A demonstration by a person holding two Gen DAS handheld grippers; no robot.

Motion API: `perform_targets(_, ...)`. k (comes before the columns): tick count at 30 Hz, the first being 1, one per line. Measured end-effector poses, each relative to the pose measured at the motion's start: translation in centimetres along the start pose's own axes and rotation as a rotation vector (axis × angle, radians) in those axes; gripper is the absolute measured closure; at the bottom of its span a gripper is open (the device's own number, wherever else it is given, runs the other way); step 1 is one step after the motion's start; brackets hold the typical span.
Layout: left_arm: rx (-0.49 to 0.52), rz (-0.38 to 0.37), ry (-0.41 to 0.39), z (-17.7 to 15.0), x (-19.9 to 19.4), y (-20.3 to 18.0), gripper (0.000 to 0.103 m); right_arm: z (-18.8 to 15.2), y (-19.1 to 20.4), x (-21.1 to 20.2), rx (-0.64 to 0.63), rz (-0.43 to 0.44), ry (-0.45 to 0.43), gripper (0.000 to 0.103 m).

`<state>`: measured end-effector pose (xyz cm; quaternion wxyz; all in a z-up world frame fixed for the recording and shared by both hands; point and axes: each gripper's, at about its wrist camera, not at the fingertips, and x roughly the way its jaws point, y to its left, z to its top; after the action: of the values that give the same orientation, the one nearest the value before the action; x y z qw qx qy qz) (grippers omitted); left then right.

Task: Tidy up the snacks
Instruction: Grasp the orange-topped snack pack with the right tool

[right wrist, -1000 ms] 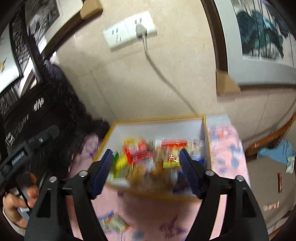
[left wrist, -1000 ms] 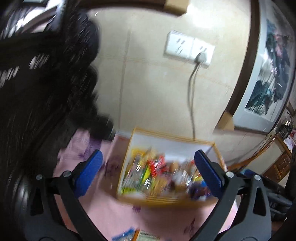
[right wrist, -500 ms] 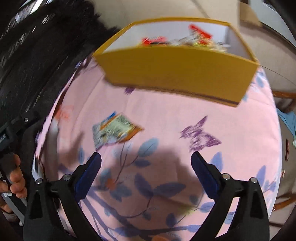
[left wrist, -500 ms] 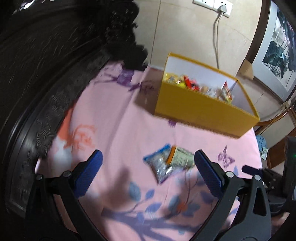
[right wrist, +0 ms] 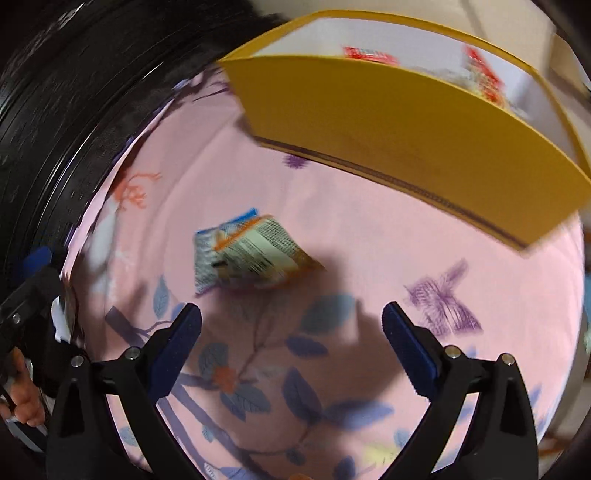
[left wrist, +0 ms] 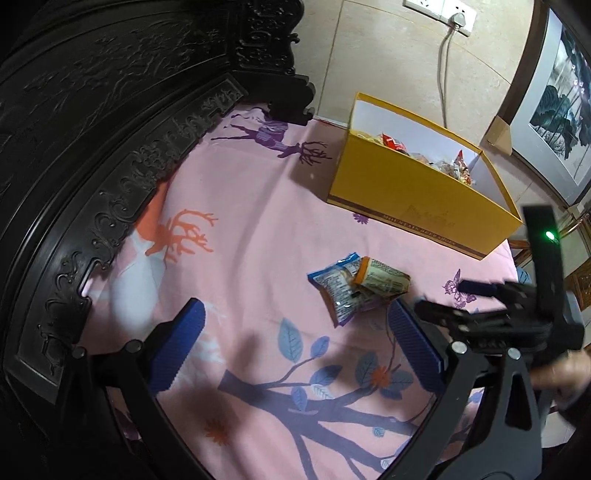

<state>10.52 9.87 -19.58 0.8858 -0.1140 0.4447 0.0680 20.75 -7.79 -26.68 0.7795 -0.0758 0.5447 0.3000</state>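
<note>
A: Where are the snacks?

B: Two packets lie together on the pink cloth [left wrist: 258, 229]. The blue packet [left wrist: 334, 286] is underneath, and the orange packet [left wrist: 382, 278] overlaps its right side. They sit in front of the yellow box [left wrist: 413, 206], apart from it.

A: Anything in the box?

B: Yes, more wrapped snacks [left wrist: 436, 160] show above its front wall, some red. The box stands near the wall, below a white socket [left wrist: 439, 7] with a cord plugged in.

A: And the left gripper [left wrist: 295, 347]?

B: Spread wide, empty, hanging over the cloth. The packets are just beyond its right finger, not between the two.

A: The right gripper [right wrist: 291, 332]?

B: Also wide and holding nothing. Its view is blurred, but the orange packet [right wrist: 258, 253] lies ahead of the fingers, nearer the left one, with the box [right wrist: 388, 133] beyond.

A: What else is there?

B: A dark carved wooden frame [left wrist: 110, 147] runs along the left edge of the cloth, and a framed painting [left wrist: 561, 99] hangs at the right.
</note>
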Motion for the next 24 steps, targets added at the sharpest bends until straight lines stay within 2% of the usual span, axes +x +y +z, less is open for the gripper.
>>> perform_targets(4,-0.023,0.006,0.008,-0.4,-0.1,0.8,0.002,1.4,0.9,2.2,-0.193,0.014,0.050,0.004)
perform_targets(6,-0.031,0.007,0.012,-0.6,-0.2,1.2,0.002,2.0,1.0,3.2,-0.251,0.028,0.072,0.006)
perform_targets(7,-0.033,0.009,0.013,-0.6,-0.2,1.3,0.002,2.3,0.9,3.6,-0.271,0.038,0.081,0.010)
perform_targets(11,-0.036,0.012,0.022,-0.7,0.1,1.5,0.002,3.2,0.6,4.5,-0.308,0.074,0.119,0.017)
perform_targets(18,-0.033,0.014,0.046,-0.6,1.0,1.4,0.002,3.7,1.2,5.9,-0.377,0.120,0.158,0.021)
perform_targets(21,-0.027,0.018,0.058,-0.5,1.3,1.2,0.002,3.9,1.1,6.6,-0.362,0.159,0.182,0.035)
perform_targets(24,-0.023,0.021,0.063,-0.4,1.5,1.1,0.002,4.0,1.1,6.6,-0.367,0.161,0.169,0.044)
